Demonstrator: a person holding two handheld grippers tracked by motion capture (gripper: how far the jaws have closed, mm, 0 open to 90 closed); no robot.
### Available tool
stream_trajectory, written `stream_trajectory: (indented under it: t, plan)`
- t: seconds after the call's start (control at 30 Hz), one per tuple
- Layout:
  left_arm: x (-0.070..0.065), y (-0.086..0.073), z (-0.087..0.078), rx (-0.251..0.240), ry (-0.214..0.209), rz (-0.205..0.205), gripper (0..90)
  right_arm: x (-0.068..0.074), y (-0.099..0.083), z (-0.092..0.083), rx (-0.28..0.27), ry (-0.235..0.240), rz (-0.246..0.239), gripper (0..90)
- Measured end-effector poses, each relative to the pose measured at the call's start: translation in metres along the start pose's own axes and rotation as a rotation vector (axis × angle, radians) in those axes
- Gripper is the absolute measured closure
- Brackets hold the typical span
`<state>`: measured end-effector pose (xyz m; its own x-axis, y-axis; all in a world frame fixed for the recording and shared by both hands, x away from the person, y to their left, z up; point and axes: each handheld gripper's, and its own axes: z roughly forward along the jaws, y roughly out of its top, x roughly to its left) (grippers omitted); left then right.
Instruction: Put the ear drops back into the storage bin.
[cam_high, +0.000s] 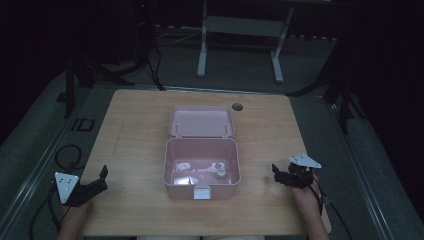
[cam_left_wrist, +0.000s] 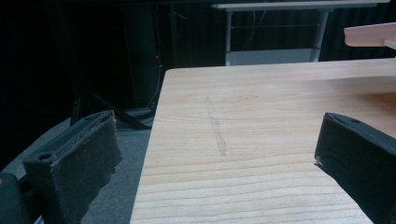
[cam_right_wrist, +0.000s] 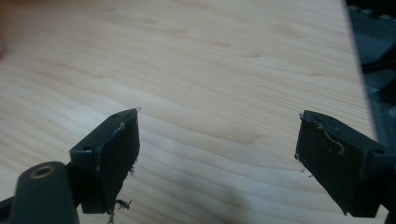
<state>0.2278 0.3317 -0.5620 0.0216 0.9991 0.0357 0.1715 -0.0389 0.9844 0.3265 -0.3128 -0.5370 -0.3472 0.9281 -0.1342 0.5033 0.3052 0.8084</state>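
I have both tools spread wide and holding nothing. My left tool (cam_high: 97, 181) sits at the tabletop's (cam_high: 135, 140) near-left edge — the open pink box (cam_high: 201, 167) lies well off to its right. My right tool (cam_high: 281, 174) rests on the far side of that box, jaws over bare wood.

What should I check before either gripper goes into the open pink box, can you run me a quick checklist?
1. Lid flipped back, pink box open: ok.
2. Left gripper open and holding nothing: ok.
3. Right gripper open and holding nothing: ok.
4. Bare table between each gripper and the box: ok.
5. White items inside the box identified: cannot tell, too dim and small.
6. Front latch out of the way of the opening: ok.
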Motion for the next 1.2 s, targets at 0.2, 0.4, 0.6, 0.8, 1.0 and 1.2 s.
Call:
stream_trajectory:
  t: [0.2, 0.4, 0.6, 0.8, 1.0, 1.2]
  plan:
    - [0.0, 0.0, 0.0, 0.0, -0.001, 0.001, 0.3, -0.005, -0.014, -0.007, -0.047, -0.039, 0.05, 13.4]
    - [0.0, 0.0, 0.0, 0.0, 0.0, 0.001, 0.3, -0.01, -0.023, -0.016, -0.106, -0.079, 0.093, 13.4]
    - [0.0, 0.0, 0.0, 0.003, -0.001, 0.001, 0.3, -0.014, -0.029, -0.021, -0.116, -0.092, 0.115, 13.4]
    - [0.001, 0.0, 0.0, 0.003, -0.001, -0.002, 0.3, -0.014, -0.037, -0.031, -0.155, -0.082, 0.121, 13.4]
    - [0.0, 0.0, 0.001, 0.005, -0.006, 0.004, 0.3, -0.012, -0.044, -0.038, -0.172, -0.118, 0.111, 13.5]
    - [0.001, 0.0, 0.0, 0.004, -0.007, 0.0, 0.3, -0.016, -0.047, -0.043, -0.189, -0.133, 0.147, 13.7]
